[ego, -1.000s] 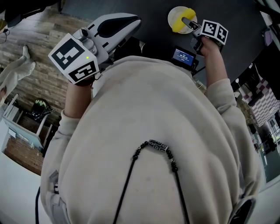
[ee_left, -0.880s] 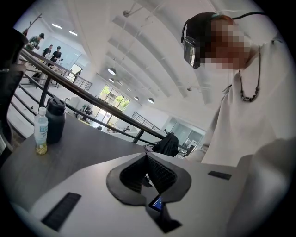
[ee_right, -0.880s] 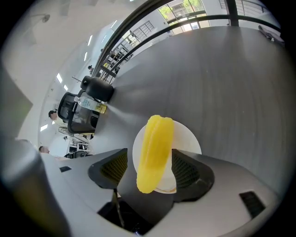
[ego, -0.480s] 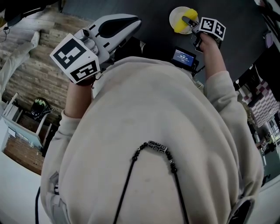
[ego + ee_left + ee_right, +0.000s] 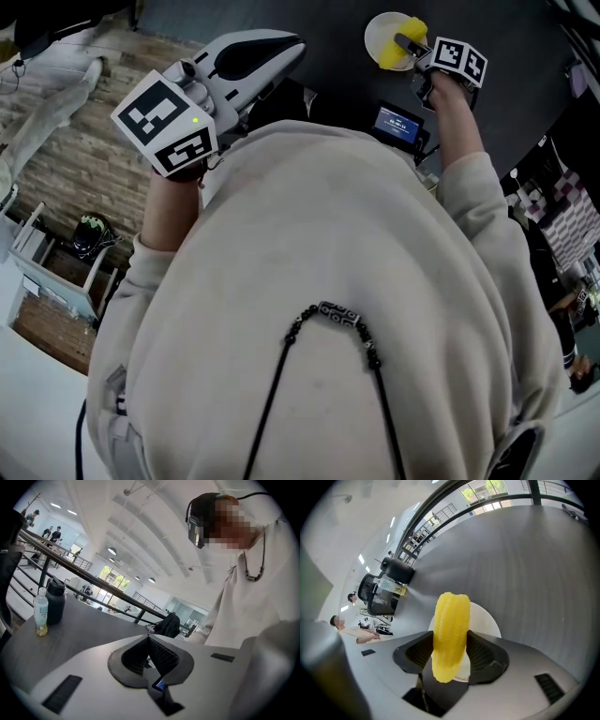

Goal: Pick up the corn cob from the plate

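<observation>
Right gripper point(image 5: 452, 654) jaws just closing – corn cob point(image 5: 451, 620) gripped between

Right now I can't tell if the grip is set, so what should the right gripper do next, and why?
Probably lift slightly. The jaws of the right gripper have just been closing and now press both sides of the corn cob over the white plate; a short raise would test the hold.

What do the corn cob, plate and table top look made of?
The corn cob looks like moulded plastic or rubber, likely a toy: uniform yellow, slightly glossy kernel rows.
The plate is plain matte white; plastic or ceramic, I cannot tell.
The table top is dark grey and matte with faint straight grain, probably laminate.
</observation>
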`<state>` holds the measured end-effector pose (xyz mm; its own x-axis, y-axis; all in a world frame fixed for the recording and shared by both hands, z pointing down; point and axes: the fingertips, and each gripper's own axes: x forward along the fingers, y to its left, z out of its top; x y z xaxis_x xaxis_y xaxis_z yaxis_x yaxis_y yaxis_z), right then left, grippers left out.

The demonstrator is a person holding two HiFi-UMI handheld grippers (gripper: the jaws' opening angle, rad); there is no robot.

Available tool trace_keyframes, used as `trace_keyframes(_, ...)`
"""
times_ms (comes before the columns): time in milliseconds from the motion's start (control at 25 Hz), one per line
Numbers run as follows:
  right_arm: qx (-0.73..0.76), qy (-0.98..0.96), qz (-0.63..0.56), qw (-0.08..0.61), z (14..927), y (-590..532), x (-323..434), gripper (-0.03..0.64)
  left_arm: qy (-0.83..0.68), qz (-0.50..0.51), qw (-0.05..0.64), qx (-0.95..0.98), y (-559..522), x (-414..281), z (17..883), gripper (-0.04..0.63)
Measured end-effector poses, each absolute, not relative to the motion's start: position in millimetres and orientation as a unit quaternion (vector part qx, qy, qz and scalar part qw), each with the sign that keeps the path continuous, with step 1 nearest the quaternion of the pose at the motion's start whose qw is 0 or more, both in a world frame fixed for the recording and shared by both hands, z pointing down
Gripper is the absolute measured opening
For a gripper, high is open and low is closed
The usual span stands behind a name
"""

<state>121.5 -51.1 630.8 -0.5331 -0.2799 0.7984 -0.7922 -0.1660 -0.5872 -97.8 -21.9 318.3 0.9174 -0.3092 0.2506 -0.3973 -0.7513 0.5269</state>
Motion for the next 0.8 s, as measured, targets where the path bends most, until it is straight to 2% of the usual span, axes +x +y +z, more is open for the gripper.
trace_keyframes(360, 0.441, -0.712, 0.542, 0.076, 511, -67, 120, 0.229, -0.152, 0.086, 0.257, 0.95, -23, -87, 296, 0.0)
trace_keyframes(480, 0.44, -0.756, 0.482, 0.047, 452, -73, 119, 0.229, -0.124, 0.092, 0.241, 0.958, -25, -75, 287, 0.002)
trace_keyframes(640, 0.446, -0.804, 0.392, -0.028, 355, -72, 124, 0.227, -0.072, 0.098, 0.216, 0.969, -30, -48, 275, 0.002)
trace_keyframes(800, 0.458, -0.832, 0.308, -0.047, 275, -62, 124, 0.227, -0.023, 0.097, 0.199, 0.975, -33, -27, 262, 0.0)
